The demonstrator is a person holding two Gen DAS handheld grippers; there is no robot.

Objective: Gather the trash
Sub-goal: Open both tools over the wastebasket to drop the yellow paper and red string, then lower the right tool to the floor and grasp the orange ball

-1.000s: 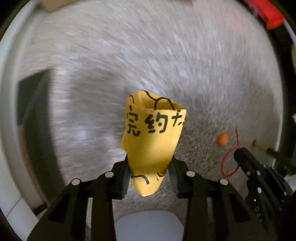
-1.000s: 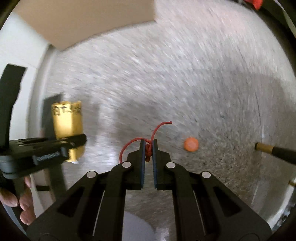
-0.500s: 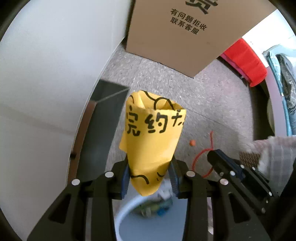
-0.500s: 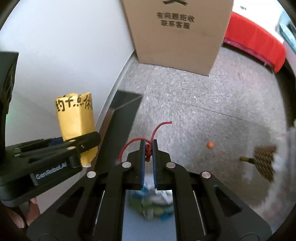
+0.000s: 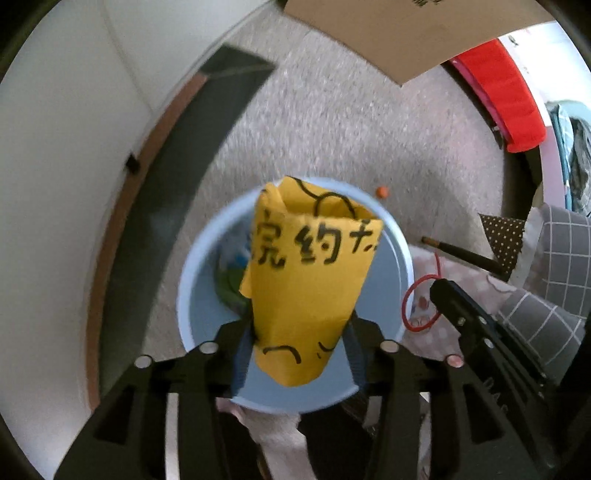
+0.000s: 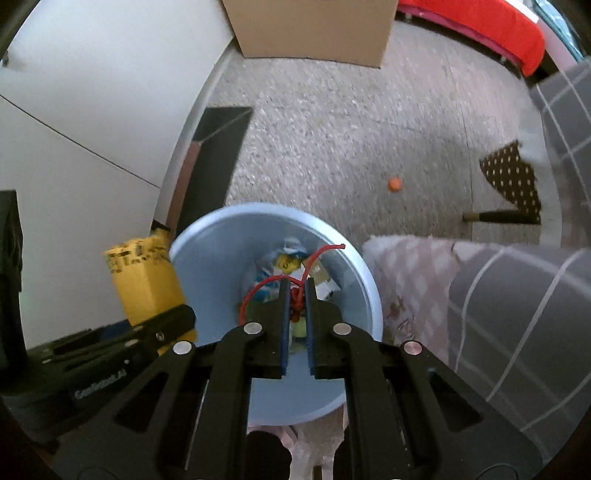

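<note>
Floor: speckled grey floor beneath the light blue bin, a white wall to the bin's left.
Count: one bin, two grippers, one orange ball beyond the bin, one cardboard box farthest.
Left gripper: jaws just opening, folded yellow paper between them, above the bin.
Right gripper: jaws just parting slightly, knotted red string in the narrow gap, over the bin's opening.
</note>
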